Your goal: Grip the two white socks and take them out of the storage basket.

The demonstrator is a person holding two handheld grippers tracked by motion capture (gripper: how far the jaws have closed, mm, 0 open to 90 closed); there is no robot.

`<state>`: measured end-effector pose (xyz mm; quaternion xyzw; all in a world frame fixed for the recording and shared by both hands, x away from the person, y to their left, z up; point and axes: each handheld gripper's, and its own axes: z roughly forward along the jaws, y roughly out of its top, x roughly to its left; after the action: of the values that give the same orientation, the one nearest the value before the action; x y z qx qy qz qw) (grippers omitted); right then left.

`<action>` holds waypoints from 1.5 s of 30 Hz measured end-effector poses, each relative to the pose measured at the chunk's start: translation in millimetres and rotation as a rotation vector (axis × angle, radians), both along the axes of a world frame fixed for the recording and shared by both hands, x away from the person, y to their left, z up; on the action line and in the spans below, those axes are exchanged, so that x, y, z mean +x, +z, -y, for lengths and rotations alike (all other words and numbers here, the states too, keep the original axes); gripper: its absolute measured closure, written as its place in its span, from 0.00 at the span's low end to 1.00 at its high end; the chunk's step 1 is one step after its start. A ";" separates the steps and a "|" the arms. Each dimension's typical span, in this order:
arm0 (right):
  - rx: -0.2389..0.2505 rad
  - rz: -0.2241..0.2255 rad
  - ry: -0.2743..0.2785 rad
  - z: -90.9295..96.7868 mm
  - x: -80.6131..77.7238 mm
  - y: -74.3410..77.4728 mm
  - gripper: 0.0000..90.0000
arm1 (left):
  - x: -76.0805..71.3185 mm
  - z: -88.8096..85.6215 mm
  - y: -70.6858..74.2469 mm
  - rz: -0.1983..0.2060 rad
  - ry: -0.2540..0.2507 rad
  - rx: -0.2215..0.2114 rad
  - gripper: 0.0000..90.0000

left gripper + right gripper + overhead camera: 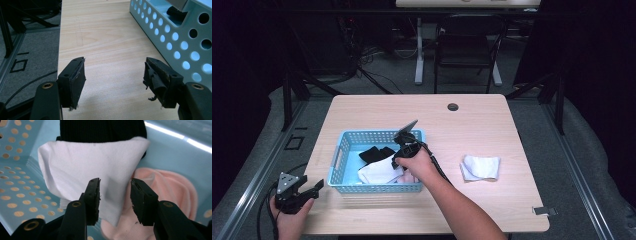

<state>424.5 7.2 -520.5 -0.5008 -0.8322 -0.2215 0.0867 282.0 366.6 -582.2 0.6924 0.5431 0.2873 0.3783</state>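
Observation:
A light blue perforated basket (377, 133) stands left of the table's middle. Inside lie a black sock (374, 152), a white sock (377, 172) and a pink sock (165, 185). My right gripper (399, 155) reaches down into the basket. In the right gripper view it (115, 181) is open, its jaws straddling the lower corner of the white sock (87, 162), which overlaps the black sock (102, 130) and the pink one. My left gripper (312, 189) hovers at the table's front left corner, left of the basket. It (115, 60) is open and holds nothing.
A folded white cloth (480, 167) lies on the table right of the basket. The basket wall (175, 37) rises close on the right in the left gripper view. A cable hole (453, 107) sits near the far edge. A chair (467, 45) stands beyond the table.

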 end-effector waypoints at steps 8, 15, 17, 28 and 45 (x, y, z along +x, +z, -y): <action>-0.023 0.049 0.089 -5.8 -4.1 -0.9 0.84 | -0.2 0.0 -0.1 0.002 0.000 0.001 0.37; -0.010 0.191 0.167 -7.7 -15.4 10.5 0.95 | 0.3 0.9 -0.4 0.003 -0.006 0.000 0.37; -0.003 0.227 0.198 -6.6 -17.6 12.7 0.96 | -0.2 0.9 -0.1 0.003 -0.006 0.002 0.37; 0.100 0.533 0.250 0.2 -50.8 37.0 0.96 | 0.2 1.7 -0.3 0.002 -0.006 0.002 0.37; 0.298 0.690 0.182 39.8 -69.6 55.6 0.96 | 0.7 1.4 -1.0 0.000 -0.007 0.003 0.37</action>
<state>354.9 -32.6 -464.9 -0.3029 -0.8123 -0.4868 -0.1071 282.6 365.2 -583.2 0.6949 0.5403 0.2869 0.3780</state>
